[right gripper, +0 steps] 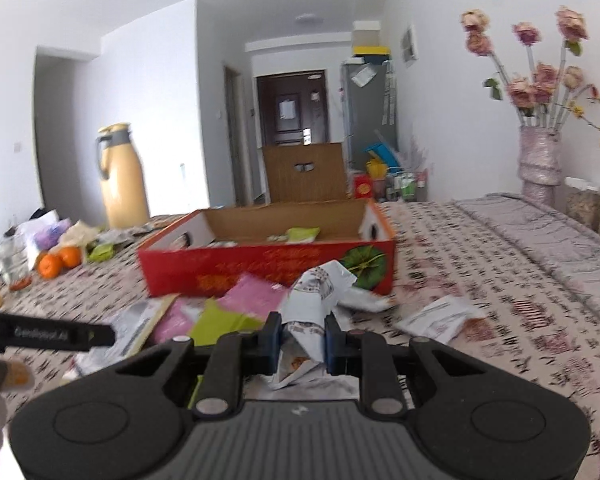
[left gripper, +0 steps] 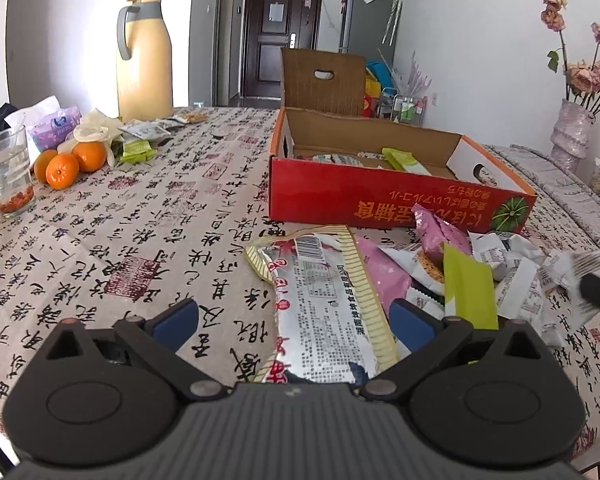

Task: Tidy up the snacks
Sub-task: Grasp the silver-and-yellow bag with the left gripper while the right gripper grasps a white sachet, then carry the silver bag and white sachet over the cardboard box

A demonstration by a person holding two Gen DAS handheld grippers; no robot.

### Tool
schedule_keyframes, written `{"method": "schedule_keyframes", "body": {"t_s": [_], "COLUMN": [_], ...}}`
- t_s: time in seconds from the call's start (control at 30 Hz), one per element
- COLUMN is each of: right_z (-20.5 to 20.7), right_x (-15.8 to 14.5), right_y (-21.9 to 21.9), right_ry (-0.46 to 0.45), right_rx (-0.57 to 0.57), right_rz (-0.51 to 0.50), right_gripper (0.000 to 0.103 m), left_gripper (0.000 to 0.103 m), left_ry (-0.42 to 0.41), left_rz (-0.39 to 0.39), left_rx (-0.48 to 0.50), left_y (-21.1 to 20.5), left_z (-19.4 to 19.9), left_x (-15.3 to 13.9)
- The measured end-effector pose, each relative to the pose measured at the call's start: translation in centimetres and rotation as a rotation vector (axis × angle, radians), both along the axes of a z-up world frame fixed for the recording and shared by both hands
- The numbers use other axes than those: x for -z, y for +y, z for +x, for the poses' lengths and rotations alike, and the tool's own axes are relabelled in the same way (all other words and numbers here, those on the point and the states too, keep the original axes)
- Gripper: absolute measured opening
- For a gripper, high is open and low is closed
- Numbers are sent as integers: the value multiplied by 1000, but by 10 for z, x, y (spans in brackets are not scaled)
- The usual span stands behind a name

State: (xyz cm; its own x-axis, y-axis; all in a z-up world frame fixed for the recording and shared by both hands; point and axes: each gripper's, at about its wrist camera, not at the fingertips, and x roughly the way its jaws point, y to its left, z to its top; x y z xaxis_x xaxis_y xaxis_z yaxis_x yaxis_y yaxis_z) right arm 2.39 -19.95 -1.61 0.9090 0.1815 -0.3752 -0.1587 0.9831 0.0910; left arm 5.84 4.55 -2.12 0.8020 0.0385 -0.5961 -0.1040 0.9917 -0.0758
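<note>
Left wrist view: left gripper point(left gripper: 296, 322) spread wide over a long silver packet point(left gripper: 324, 304) on the table point(left gripper: 140, 240), packet's length running toward the red box point(left gripper: 380, 200). Right wrist view: right gripper point(right gripper: 302, 344) pinching a white packet point(right gripper: 306, 316); box straight ahead, nearer this hand.

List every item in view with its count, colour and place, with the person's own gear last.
cardboard box: one, red outside, open, mid-table
snack packets in box: a few, green and pale
loose snack packets: a pile, pink, green, white, before the box
long silver packet: one, between the open left tongs
thermos jug: one, yellow, far left
oranges: three, left
glass: one, clear, left edge
vase of dried roses: one, pink, right
left tongs: open
right tongs: shut on white packet
</note>
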Motion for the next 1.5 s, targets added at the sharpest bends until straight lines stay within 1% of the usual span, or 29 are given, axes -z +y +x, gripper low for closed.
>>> {"method": "schedule_keyframes", "body": {"t_s": [0.23, 0.4, 0.53, 0.6, 0.63, 0.67, 0.73, 0.77, 0.93, 0.97, 1.0, 1.07, 1.23, 1.5], "right_z": [16, 24, 30, 32, 33, 34, 33, 33, 32, 31, 31, 30, 27, 22], "right_x": [4, 14, 19, 21, 21, 22, 23, 23, 23, 23, 23, 22, 21, 13], "right_y": [-23, -28, -28, -28, -28, -28, -28, -28, -28, -28, -27, -27, -25, -24], "right_ry": [9, 33, 49, 54, 55, 56, 57, 58, 58, 58, 57, 55, 51, 28], "right_rx": [72, 75, 71, 70, 69, 67, 66, 66, 65, 63, 63, 61, 56, 55], "right_rz": [23, 29, 35, 37, 38, 39, 39, 40, 41, 40, 39, 39, 36, 33], "right_gripper": [20, 20, 20, 20, 20, 20, 20, 20, 20, 20, 20, 20, 20, 20], "left_gripper": [103, 103, 103, 97, 90, 87, 83, 77, 68, 60, 55, 48, 46, 46], "left_ry": [37, 94, 104, 112, 121, 132, 125, 122, 112, 110, 107, 105, 86, 22], "left_rz": [3, 0, -10, -13, -18, -29, -23, -28, -38, -34, -28, -38, -29, -2], "left_rx": [7, -6, -13, -12, -11, -7, -9, -5, 3, 2, 0, 7, -1, 7], "left_y": [-10, -14, -13, -12, -11, -10, -9, -9, -6, -6, -6, -3, -1, -2], "left_z": [22, 37, 39, 40, 41, 42, 41, 40, 36, 35, 34, 32, 26, 17], "left_x": [5, 16, 19, 20, 22, 24, 24, 23, 21, 21, 21, 20, 17, 2]}}
